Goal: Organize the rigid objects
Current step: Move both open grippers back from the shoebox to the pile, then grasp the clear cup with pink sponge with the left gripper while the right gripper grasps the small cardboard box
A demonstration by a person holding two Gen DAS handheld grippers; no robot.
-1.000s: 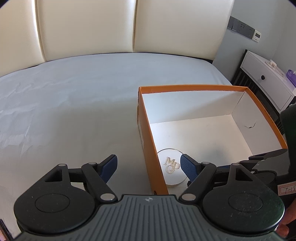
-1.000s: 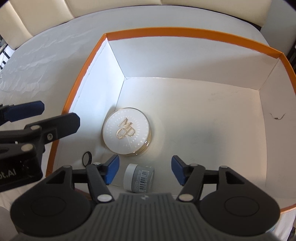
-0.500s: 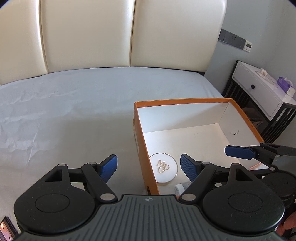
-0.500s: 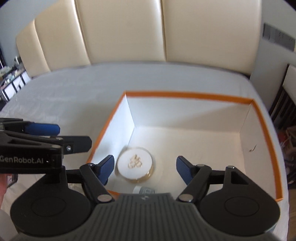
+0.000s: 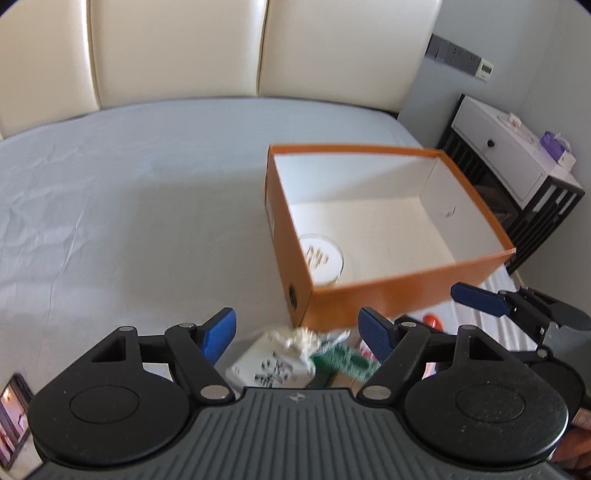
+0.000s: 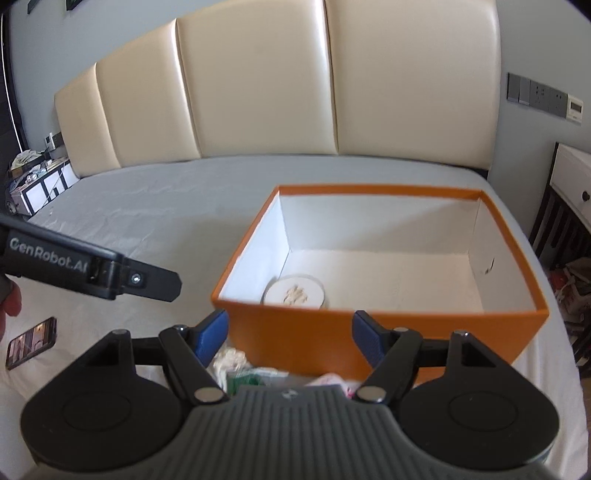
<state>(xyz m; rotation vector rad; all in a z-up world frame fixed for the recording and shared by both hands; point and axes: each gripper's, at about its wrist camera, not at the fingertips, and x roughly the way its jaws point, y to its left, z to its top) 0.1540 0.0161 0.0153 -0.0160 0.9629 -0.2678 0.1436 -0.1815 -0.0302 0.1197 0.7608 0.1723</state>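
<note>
Soft, even daylight, motion-blurred.
Glare sheens the headboard [image 6: 258, 92]; box [image 5: 406, 291] edges smear; fisheye bends and darkens the corners.

A grey-sheeted bed [image 6: 155, 206] fills the room, cream padded headboard [image 6: 258, 85] behind, grey wall [image 5: 517, 33] with switches, white nightstand [image 5: 517, 162] beside it.

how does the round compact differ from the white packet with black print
The compact lies inside the orange box; the packet lies outside on the bed, before the box. The compact is round with a gold mark; the packet is squarish with black print. Both are mostly white.
</note>
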